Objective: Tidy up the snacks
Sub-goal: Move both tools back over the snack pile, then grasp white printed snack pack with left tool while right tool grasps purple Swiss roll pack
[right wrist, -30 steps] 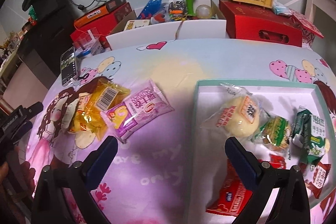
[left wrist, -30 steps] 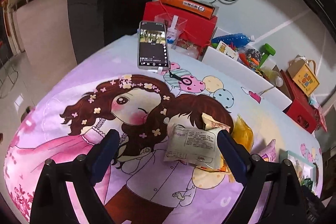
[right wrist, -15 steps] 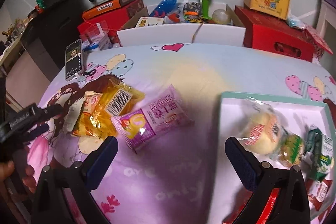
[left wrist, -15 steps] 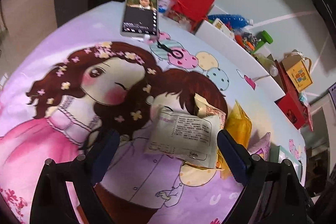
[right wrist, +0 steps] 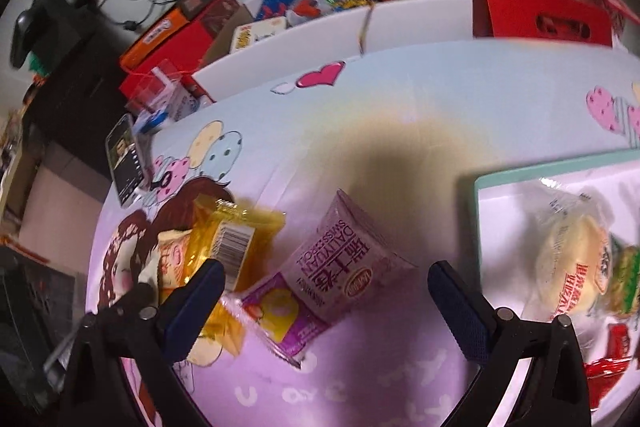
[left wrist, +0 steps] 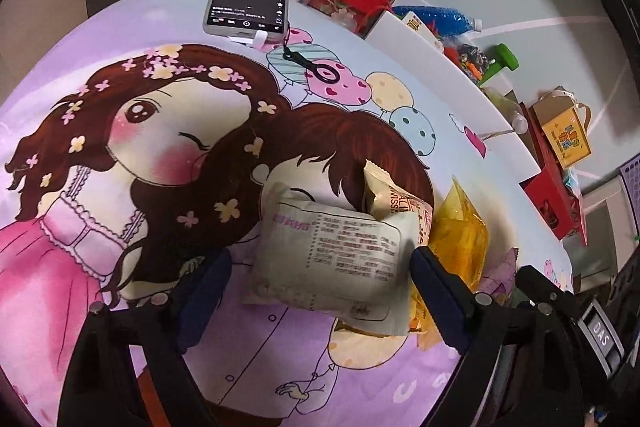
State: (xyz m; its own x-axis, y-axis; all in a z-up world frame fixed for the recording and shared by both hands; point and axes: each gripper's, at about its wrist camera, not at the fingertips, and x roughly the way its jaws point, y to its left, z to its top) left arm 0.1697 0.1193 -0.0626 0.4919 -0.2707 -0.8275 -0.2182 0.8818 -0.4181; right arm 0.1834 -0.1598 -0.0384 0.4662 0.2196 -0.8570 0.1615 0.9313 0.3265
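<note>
Left gripper point(left wrist: 320, 291), lower over the cartoon-printed surface point(left wrist: 120, 187) than a moment earlier, straddles the cream rectangular plastic snack packet point(left wrist: 328, 259); its jaws, having just narrowed slightly, remain released, the right one about touching the packet's edge, so a grasp appears imminent. Right gripper point(right wrist: 324, 299), shifted away from the mint-rimmed white tray point(right wrist: 478, 211), now hangs with jaws released around the pink-and-purple glossy roll-cake packet point(right wrist: 332, 279). Relative to the tray, both packets and the adjoining translucent yellow wrapper point(right wrist: 236, 239) lie outside, to its left, still unsorted.
</note>
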